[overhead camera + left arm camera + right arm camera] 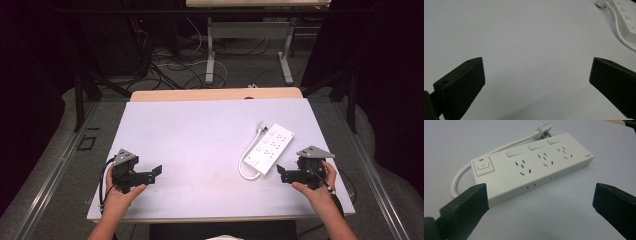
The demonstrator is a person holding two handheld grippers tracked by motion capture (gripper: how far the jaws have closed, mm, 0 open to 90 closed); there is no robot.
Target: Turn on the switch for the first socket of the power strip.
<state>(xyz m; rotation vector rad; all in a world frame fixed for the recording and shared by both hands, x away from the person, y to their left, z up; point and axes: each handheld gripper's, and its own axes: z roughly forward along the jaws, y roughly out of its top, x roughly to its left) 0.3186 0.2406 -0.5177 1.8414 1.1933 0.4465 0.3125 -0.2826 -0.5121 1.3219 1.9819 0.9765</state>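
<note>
table: one, covered by a pale sheet (200,135), a strip of its wooden edge showing at the far side.
power strip: one white power strip (270,148), lying flat on the right half of the sheet, set on a slant; three socket groups, three rocker switches and one main button with a red mark, counted in the right gripper view.
cord: one short white cord (246,159), looping from the near end of the strip along its left side to one plug (262,126) resting by the far end.
right gripper: one (281,174), held in the person's right hand (320,187), just beside the strip's near end; jaws spread wide, nothing between them, not touching the strip.
left gripper: one (156,173), held in the left hand (120,197), well apart from the strip; jaws wide, holding nothing, over bare sheet.
obstructions: nothing lies between either gripper and the strip.
surroundings: a second table's legs (212,60) and loose cables (170,70) on the floor beyond.
</note>
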